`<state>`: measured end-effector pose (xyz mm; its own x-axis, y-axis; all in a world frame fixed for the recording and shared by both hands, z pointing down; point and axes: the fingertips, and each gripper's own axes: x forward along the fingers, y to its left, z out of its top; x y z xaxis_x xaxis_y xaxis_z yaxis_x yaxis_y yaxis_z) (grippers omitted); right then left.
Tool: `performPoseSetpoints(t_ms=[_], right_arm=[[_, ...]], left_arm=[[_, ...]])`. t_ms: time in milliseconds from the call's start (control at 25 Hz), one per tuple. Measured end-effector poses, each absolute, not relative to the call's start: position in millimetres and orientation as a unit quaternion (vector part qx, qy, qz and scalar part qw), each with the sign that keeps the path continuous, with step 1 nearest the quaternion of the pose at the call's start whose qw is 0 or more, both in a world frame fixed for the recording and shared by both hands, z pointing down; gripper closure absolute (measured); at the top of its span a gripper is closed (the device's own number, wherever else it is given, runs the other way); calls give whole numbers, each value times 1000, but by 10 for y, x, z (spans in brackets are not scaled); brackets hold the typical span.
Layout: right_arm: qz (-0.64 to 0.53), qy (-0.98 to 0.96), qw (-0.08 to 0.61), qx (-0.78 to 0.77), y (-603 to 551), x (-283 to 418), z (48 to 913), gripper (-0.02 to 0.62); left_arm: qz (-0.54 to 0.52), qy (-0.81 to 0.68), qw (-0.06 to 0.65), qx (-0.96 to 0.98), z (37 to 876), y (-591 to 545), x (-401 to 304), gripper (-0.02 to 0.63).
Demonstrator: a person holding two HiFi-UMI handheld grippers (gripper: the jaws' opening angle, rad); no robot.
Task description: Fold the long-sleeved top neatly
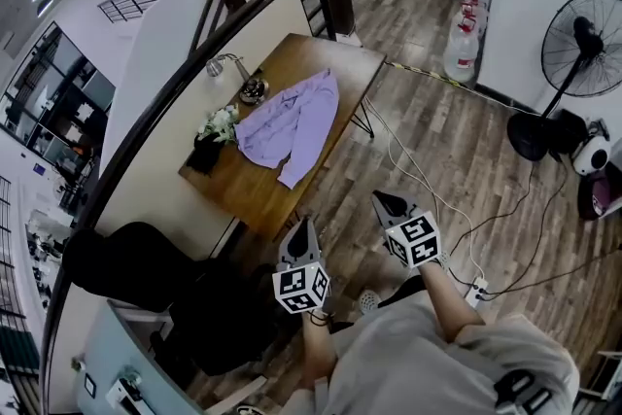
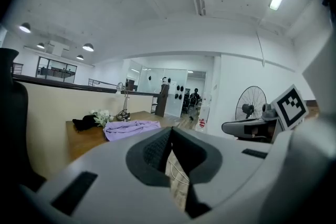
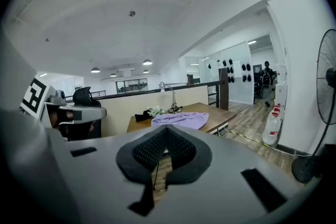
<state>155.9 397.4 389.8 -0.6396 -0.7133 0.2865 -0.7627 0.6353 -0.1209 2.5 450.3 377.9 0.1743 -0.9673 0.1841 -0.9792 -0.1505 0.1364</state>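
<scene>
1. The long-sleeved top (image 1: 292, 126), pale purple, lies unfolded and rumpled across the middle of the wooden desk (image 1: 255, 197). One sleeve trails toward the desk's near edge.
2. The left tool (image 1: 303, 228) is held in the air over the plank floor (image 1: 437, 151), short of the desk's near edge and well apart from the top. Its jaws are pressed together with nothing between them.
3. The right tool (image 1: 386, 202) hangs just beside the left one, also over the floor and clear of the desk. Its jaws are likewise pressed together and empty.
4. Both tools point toward the desk and a little downward. Each carries its marker cube (image 1: 300, 288) near the person's hand.
5. On the desk behind the top, toward the railing side, are a bunch of white flowers (image 1: 222, 123) and a black object (image 1: 204, 154) just beside them. A desk lamp (image 1: 251, 88) stands a little farther along.
6. A black chair (image 1: 126, 262) stands on the left, near the desk's near corner.
7. A standing fan (image 1: 581, 44) is at the right by the white wall, and water bottles (image 1: 464, 44) stand on the floor beyond the desk.
8. Cables (image 1: 418, 175) run from the desk across the floor to a power strip (image 1: 477, 288) near the person's right side.
</scene>
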Motion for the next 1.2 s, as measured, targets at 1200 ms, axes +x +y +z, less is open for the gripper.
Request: performPoseSetpoints(t_ms=[1200], right_arm=[[151, -894, 79, 415, 4094, 1883, 3888, 457]], left_arm=[[-7, -608, 99, 788, 3749, 4401, 321, 460]])
